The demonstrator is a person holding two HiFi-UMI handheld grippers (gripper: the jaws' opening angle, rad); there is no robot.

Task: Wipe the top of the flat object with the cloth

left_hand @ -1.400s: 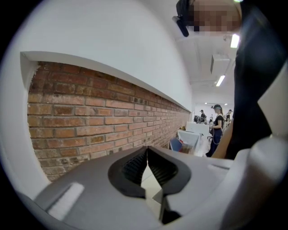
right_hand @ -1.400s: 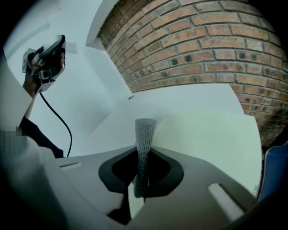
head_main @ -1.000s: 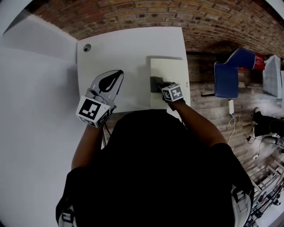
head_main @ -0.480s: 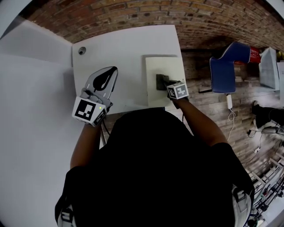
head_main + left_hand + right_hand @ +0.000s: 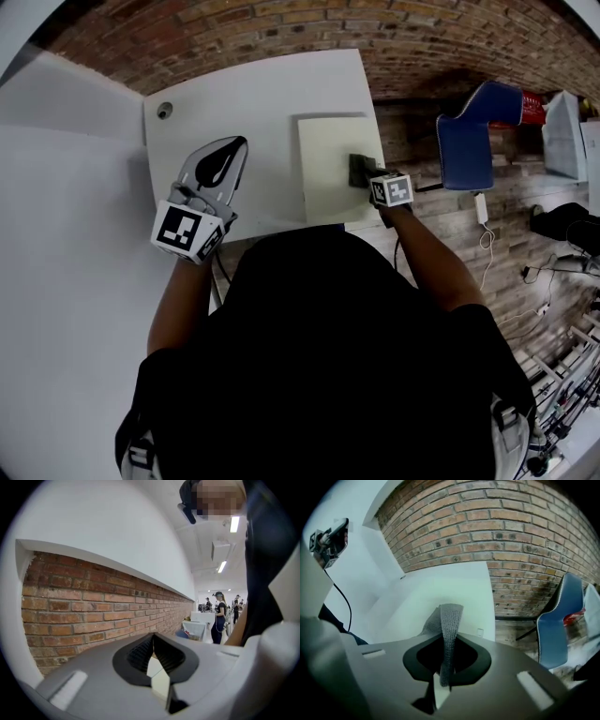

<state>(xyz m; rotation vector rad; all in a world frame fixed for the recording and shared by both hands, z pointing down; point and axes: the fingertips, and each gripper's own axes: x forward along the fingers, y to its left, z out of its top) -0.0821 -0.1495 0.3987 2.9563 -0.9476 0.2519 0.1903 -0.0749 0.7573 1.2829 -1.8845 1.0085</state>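
Note:
A pale flat board lies on the white table, at its right side. My right gripper is shut on a dark grey cloth, which rests on the board's right edge. In the right gripper view the cloth stands pinched between the jaws, with the board beyond. My left gripper hovers over the table left of the board, jaws shut and empty. The left gripper view shows its closed fingertips against a brick wall.
A blue chair stands right of the table on a wooden floor, also seen as the blue chair in the right gripper view. A round hole sits at the table's far left corner. A brick wall runs behind. People stand far off.
My right gripper has dragged the cloth rightward across the board, from its middle to its right edge. The left gripper has stayed roughly in place.

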